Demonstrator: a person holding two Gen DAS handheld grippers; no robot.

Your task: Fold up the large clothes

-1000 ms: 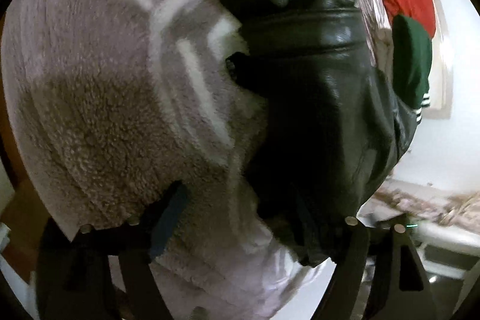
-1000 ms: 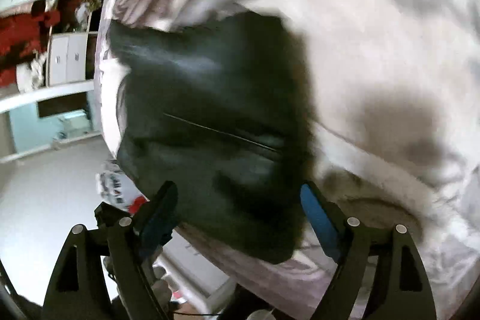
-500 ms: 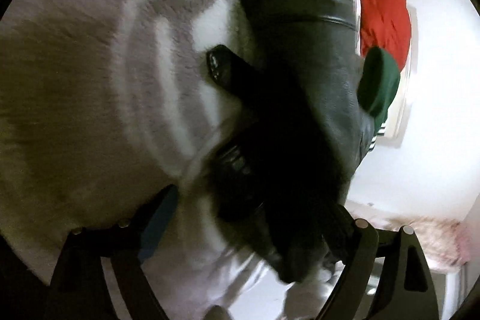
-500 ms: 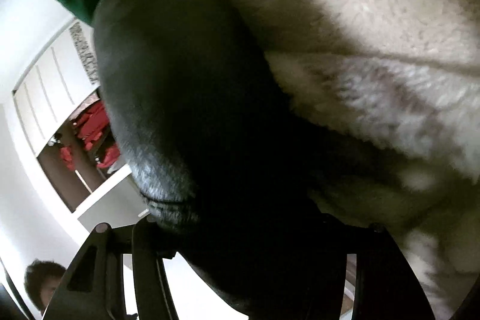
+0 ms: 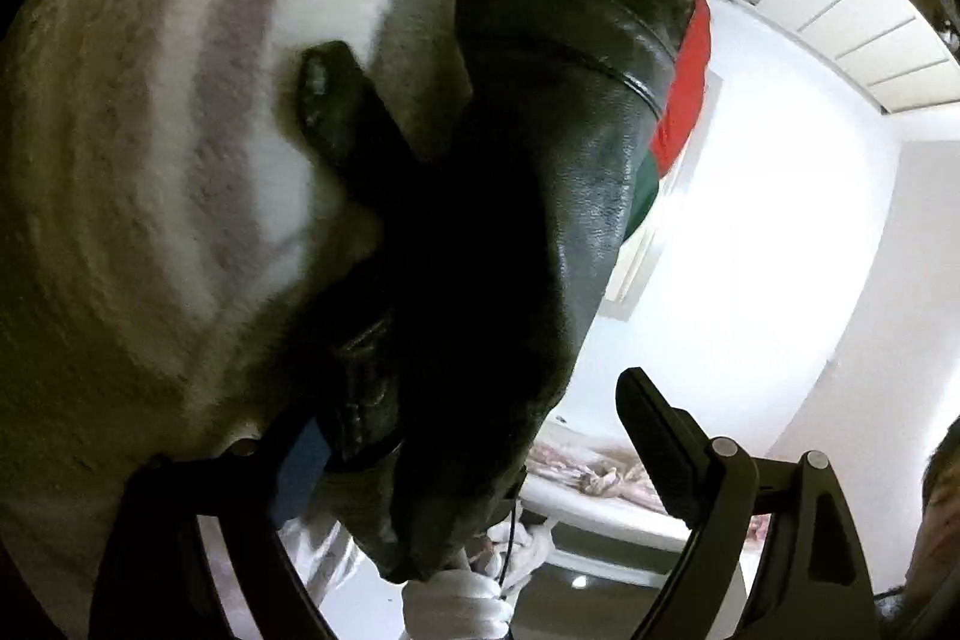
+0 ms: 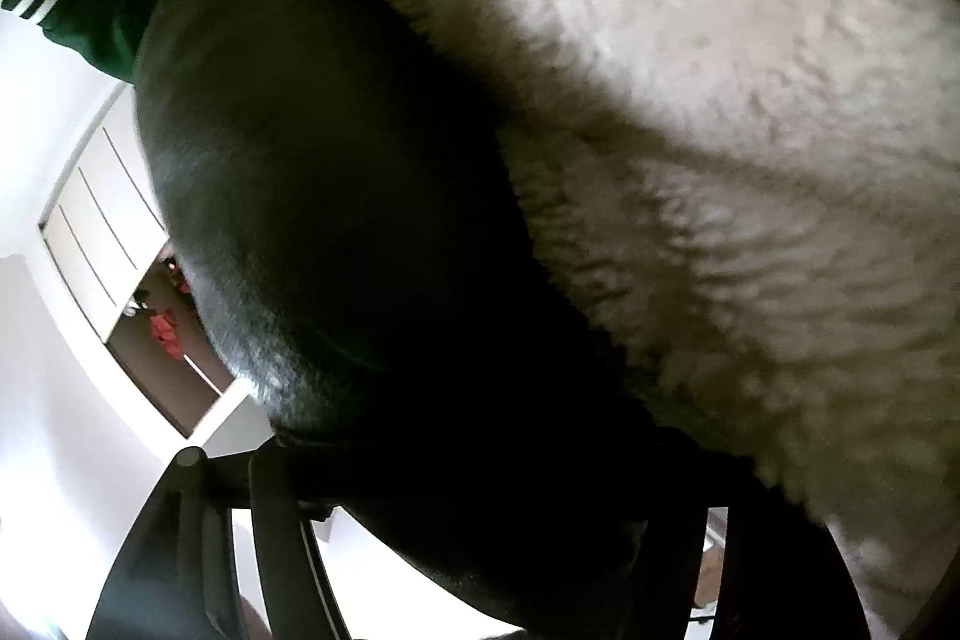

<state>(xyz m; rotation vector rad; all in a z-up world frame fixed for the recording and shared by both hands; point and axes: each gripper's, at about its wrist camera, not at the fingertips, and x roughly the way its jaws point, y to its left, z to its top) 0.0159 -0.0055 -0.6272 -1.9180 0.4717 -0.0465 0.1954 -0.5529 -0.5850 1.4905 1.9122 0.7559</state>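
The black leather jacket hangs lifted above the fluffy blanket, mid-fold. The left claw stands wide, with the jacket draped between its fingers. Whether the right claw grips the jacket cannot be told; dark leather hides its fingers. Next, the lifted part likely needs laying flat.

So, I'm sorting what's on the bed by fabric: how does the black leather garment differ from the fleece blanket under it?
The black leather garment is dark, smooth and shiny, with stitched seams; the fleece blanket is pale, fuzzy and matte, with grey and white bands. The garment is bunched between the left gripper fingers, while the blanket lies spread beneath. Both are soft and drape rather than hold shape.
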